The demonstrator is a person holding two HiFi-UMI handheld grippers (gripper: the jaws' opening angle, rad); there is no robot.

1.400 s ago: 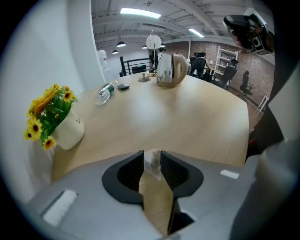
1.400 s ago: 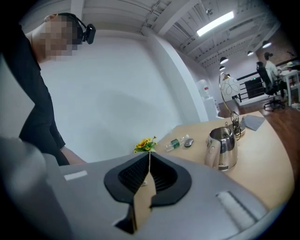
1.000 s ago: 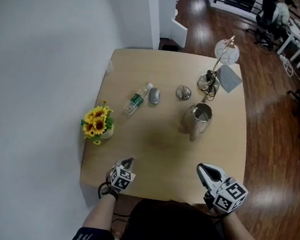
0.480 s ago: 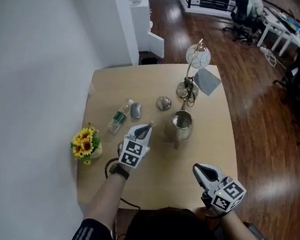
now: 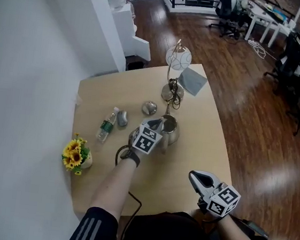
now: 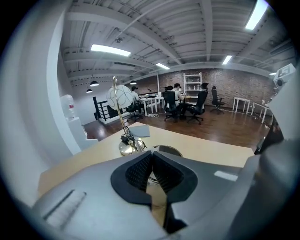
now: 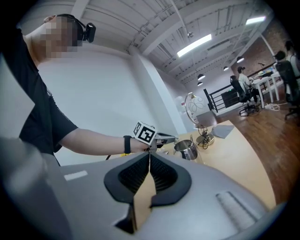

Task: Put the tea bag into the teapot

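Observation:
The steel teapot (image 5: 170, 136) stands open near the middle of the wooden table (image 5: 203, 123). Its round lid (image 5: 149, 108) lies behind it to the left. My left gripper (image 5: 161, 124) is shut and its tips hang just over the teapot's left rim. In the left gripper view the pads (image 6: 140, 171) meet with nothing visible between them, and the teapot's mouth (image 6: 168, 151) shows just beyond. My right gripper (image 5: 200, 179) is shut and empty over the table's front edge. From the right gripper view the teapot (image 7: 187, 149) stands ahead. No tea bag can be made out for certain.
A small grey oblong thing (image 5: 122, 119) and a plastic bottle (image 5: 106, 124) lie left of the teapot. A lamp with a round shade (image 5: 176, 66) and a grey sheet (image 5: 192, 81) stand at the back. Sunflowers (image 5: 74, 154) sit at the left edge.
My left gripper has travelled from the table's near edge forward to the teapot, staying shut. The right gripper has stayed near the front edge. The head view has shifted.

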